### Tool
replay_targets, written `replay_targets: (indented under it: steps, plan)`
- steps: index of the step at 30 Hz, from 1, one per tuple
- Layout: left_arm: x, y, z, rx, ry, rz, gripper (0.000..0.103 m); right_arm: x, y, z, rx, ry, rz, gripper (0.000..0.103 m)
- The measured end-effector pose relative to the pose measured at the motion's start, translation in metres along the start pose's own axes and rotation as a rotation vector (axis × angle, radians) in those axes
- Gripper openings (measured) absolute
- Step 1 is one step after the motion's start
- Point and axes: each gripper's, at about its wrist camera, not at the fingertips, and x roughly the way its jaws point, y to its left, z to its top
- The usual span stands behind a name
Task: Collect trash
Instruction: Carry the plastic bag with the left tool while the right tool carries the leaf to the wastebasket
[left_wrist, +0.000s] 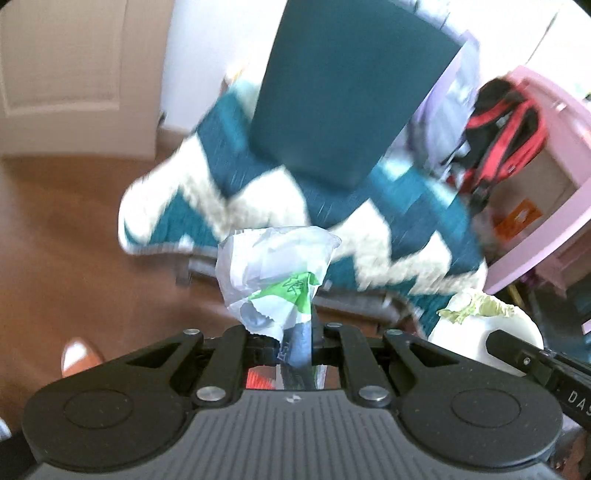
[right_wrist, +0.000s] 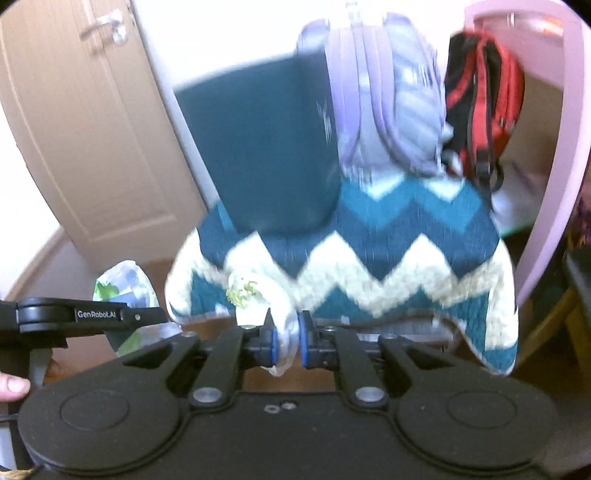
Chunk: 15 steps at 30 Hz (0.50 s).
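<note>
Bright daylight, glare upper right (washed out); motion blur, fisheye-bent edges.

crumpled white, green and blue plastic wrapper (left_wrist: 275, 273), bunched, standing up, pinched at its lower end. white plastic piece with wilted yellow-green scrap (right_wrist: 258, 295), crumpled, pinched at its lower end.

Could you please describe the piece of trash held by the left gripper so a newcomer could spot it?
Find the chair with the teal-and-white zigzag blanket. In front, the left gripper pinches a crumpled white wrapper. Its green print distinguishes it from the right gripper's white bag.
</note>
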Motion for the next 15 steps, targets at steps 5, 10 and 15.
replay_targets:
  steps: [5,10,15]
  plan:
    - [-0.041,-0.019,0.030,0.041,-0.118,-0.039,0.011,-0.033,0.012,0.034,-0.018,-0.115,-0.008,0.010]
    - [-0.076,-0.039,0.061,0.094,-0.214,-0.074,0.011,-0.056,0.021,0.072,-0.034,-0.203,-0.015,0.010]
    - [-0.107,-0.064,0.094,0.172,-0.305,-0.086,0.011,-0.069,0.029,0.113,-0.064,-0.279,-0.026,0.010]
